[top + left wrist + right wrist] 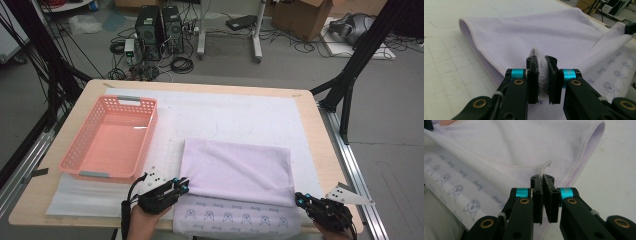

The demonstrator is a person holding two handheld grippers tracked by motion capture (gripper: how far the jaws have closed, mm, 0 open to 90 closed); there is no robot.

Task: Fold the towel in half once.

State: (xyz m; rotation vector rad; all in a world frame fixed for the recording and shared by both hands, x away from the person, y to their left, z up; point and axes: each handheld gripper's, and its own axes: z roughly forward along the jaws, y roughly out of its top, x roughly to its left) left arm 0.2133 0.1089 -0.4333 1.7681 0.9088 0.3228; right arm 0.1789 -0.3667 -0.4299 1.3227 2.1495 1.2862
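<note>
A: Salmon-pink perforated plastic basket (111,141) on the table's left half, holding nothing, pale grey handle strips at its near and far rims.

B: Just right of it, folded pale lilac microfibre cloth (236,171), spread flat on a white gridded mat (240,112), near edge lapping a white printed sheet (235,219) with small dog drawings.

A: Left gripper (183,187) pinched tight on a bunched fold at the cloth's near-left corner, fabric squeezed between both pads. Right gripper (299,199) clamped nearly closed on the thin hem at the near-right corner.

B: Light wooden tabletop (85,100) beneath. Beyond, grey floor with two black computer towers (160,27), tangled cables, a cardboard box (305,17).
</note>
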